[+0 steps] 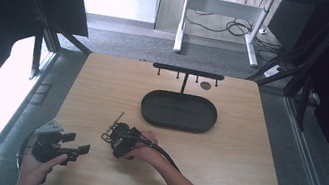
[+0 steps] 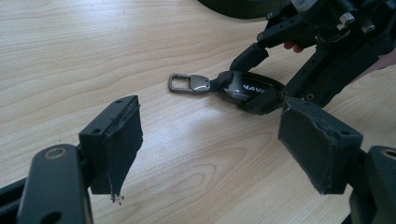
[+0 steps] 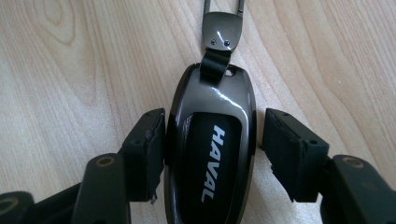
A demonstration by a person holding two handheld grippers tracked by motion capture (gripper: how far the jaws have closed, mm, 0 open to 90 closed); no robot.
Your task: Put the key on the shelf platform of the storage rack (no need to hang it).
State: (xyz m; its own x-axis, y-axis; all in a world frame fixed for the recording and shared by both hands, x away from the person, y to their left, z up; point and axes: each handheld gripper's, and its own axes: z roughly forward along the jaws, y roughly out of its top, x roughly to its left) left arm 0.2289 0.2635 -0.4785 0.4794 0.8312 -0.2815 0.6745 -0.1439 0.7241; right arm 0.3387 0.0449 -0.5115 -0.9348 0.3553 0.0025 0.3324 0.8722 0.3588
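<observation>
A glossy black key fob [image 3: 210, 154] marked HAVAL lies flat on the wooden table [image 1: 239, 150], its metal clasp [image 3: 223, 30] pointing away from my right gripper. My right gripper [image 3: 212, 126] straddles the fob. One pad [image 3: 152, 140] touches the fob's side, while the other pad [image 3: 285, 140] stands a narrow gap off. The left gripper view looks across at the fob [image 2: 247, 88], its clasp [image 2: 189, 84] and the right gripper [image 2: 259, 81] around it. My left gripper [image 2: 210, 140] is wide open with nothing in it, held near the table's front left [image 1: 77, 143].
A black oval tray [image 1: 148, 115] sits at the table's middle back. Behind it stands a black rack with small hooks [image 1: 188, 71]. A person's right forearm [image 1: 182, 184] reaches in from the bottom. The table's left edge runs close by the left gripper.
</observation>
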